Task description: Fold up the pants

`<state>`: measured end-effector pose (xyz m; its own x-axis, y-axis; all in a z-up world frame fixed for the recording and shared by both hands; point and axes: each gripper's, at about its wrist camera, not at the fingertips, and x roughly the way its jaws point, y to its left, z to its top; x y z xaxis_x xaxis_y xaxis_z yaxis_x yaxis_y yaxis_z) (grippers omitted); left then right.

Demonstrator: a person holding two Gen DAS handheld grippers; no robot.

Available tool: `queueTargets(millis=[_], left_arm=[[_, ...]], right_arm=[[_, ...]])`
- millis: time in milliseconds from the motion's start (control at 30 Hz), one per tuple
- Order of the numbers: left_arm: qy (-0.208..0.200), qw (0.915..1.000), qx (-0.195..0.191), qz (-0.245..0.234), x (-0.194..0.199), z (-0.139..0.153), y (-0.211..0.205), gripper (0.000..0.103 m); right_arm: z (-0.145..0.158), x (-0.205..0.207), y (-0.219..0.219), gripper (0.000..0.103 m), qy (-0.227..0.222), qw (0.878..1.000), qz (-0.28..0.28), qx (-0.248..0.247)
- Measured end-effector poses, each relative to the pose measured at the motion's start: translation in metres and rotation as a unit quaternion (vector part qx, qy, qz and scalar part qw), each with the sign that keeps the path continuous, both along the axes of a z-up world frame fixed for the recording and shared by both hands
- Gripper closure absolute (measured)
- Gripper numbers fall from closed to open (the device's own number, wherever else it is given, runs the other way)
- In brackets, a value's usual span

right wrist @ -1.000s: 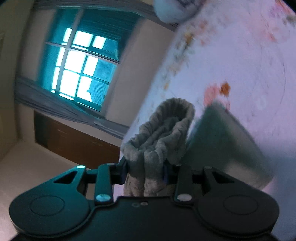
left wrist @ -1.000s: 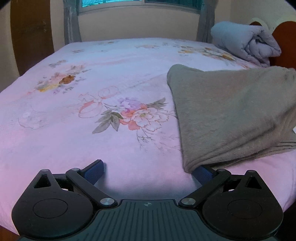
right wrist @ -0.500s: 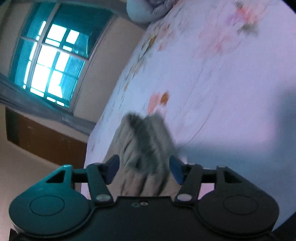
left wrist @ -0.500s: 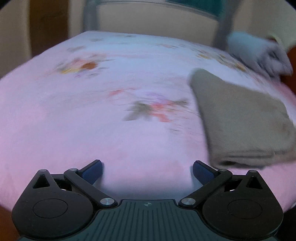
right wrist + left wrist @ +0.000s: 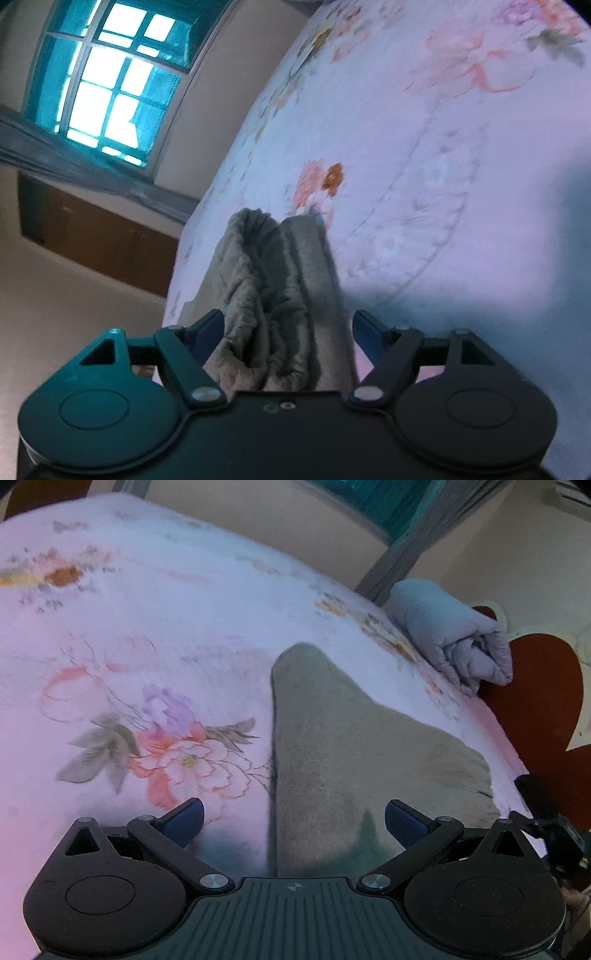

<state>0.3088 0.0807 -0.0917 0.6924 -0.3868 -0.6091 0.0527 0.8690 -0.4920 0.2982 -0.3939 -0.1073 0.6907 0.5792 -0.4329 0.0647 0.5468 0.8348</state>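
Observation:
The grey-brown fleece pants lie folded flat on the floral bedsheet. My left gripper is open, hovering over the near left edge of the pants, with the fold edge between its blue fingertips. My right gripper is open at the pants' other end; the bunched layered edge of the pants sits loose between its fingers, not pinched. The right gripper's body shows at the right edge of the left wrist view.
A rolled pale-blue quilt lies at the far right of the bed next to a red-brown headboard. A window with grey curtains and a brown cabinet stand beyond the bed. The bed edge runs close to the pants on the right.
My right gripper opened and let go of the bunched pants edge, which now rests on the bed. My left gripper swung right, over the pants' left edge.

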Motion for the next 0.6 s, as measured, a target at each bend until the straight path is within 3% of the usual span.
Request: queueTargets(millis=[167, 400, 600], left_arm=[[0.006, 0.9999, 0.009, -0.004, 0.014, -0.006, -0.012, 0.000], [0.023, 0.9997, -0.009, 0.004, 0.034, -0.007, -0.012, 0.000], [0.045, 0.9983, -0.019, -0.033, 0.059, -0.007, -0.010, 0.000]], right_arm=[[-0.003, 0.012, 0.002, 0.026, -0.001, 1.000, 0.029, 0.000], [-0.004, 0.037, 0.023, 0.014, -0.004, 0.996, 0.092, -0.001], [-0.004, 0.050, 0.022, 0.014, 0.007, 0.993, 0.115, 0.014]])
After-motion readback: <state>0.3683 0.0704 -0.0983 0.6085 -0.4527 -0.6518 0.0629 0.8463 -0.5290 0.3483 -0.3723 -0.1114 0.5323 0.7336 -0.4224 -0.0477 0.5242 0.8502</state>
